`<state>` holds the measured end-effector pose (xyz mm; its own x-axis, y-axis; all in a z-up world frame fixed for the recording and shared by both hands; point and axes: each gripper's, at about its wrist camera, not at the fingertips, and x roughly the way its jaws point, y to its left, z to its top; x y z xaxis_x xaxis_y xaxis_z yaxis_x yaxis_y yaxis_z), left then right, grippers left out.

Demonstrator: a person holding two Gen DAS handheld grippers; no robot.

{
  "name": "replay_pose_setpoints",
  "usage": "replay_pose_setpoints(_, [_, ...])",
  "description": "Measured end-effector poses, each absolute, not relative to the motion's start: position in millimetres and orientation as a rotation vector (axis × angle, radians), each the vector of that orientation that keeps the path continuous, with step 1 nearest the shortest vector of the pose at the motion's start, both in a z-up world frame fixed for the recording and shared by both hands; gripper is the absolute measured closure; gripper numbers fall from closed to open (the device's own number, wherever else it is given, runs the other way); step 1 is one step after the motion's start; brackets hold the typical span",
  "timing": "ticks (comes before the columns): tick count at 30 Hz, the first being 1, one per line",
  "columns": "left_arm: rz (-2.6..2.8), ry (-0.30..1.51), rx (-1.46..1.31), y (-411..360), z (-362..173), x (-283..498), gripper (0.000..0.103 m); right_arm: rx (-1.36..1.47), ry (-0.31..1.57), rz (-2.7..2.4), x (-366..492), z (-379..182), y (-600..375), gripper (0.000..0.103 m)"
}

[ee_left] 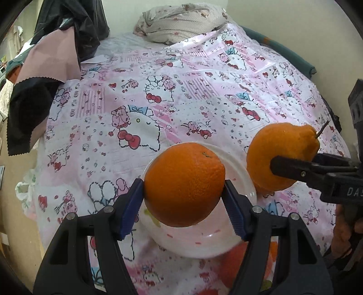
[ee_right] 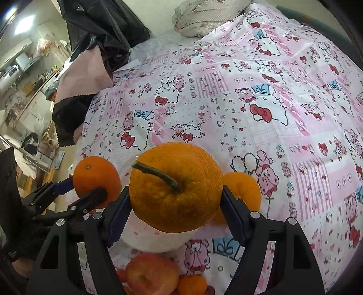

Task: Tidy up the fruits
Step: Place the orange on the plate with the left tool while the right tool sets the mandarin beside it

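My left gripper point(ee_left: 183, 204) is shut on a round orange point(ee_left: 185, 185), held above a white plate point(ee_left: 244, 181) on the pink cartoon-print cloth. To its right my right gripper point(ee_left: 285, 161) is shut on a knobbly stemmed orange point(ee_left: 283, 147). In the right wrist view that gripper point(ee_right: 175, 211) clamps the stemmed orange point(ee_right: 177, 188) over the white plate point(ee_right: 154, 240). The left gripper point(ee_right: 86, 188) carries the round orange point(ee_right: 95, 177) at the left. Another orange point(ee_right: 246, 188), an apple point(ee_right: 149, 274) and a small tangerine point(ee_right: 192, 283) lie on the cloth.
Dark and pink clothes point(ee_left: 56, 56) hang in a heap at the back left. A crumpled blanket point(ee_left: 181, 20) lies at the back. The cloth-covered surface drops off at its left edge point(ee_left: 42, 158). A person's hand point(ee_left: 344, 227) holds the right gripper.
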<state>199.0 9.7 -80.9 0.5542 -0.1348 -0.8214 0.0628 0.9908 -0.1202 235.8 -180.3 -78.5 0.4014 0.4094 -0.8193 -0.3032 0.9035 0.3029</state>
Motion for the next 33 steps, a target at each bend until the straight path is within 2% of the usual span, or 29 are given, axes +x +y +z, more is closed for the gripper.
replay_pose_setpoints(23, [-0.101,1.086,0.068,2.7,-132.5,228.0,0.036,0.054,1.28,0.473,275.2,-152.4,-131.1,0.025])
replay_pose_setpoints(33, [-0.098,1.095,0.099,-5.6,-139.4,235.3,0.034,0.129,1.296,0.477,280.3,-157.0,-135.8,0.02])
